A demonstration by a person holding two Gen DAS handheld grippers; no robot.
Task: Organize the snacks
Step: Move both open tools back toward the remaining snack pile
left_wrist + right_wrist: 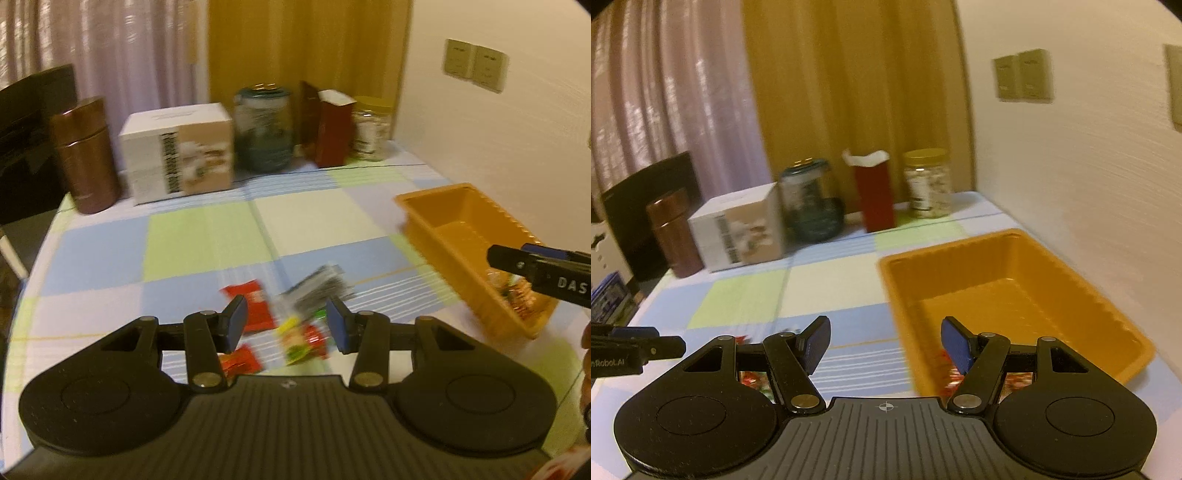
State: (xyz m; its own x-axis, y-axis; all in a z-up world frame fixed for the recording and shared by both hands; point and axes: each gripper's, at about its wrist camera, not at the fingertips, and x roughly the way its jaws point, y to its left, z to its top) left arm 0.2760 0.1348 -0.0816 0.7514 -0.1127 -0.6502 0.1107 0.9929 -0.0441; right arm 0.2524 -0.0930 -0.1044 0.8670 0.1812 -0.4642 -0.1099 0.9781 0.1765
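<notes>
Checked tabletop [207, 240] carries loose wrapped snacks [295, 332] beside the orange plastic tray [1015, 295]. Both grippers, left [288, 325] and right [886, 343], have jaws apart, empty. Crowded wrappers risk a double pick.

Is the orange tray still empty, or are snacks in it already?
Not empty: wrapped snacks lie at the near end of the orange tray; the rest is bare.

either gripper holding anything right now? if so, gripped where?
Nothing held. Left gripper is open above the loose snack packets; right gripper is open at the orange tray.
</notes>
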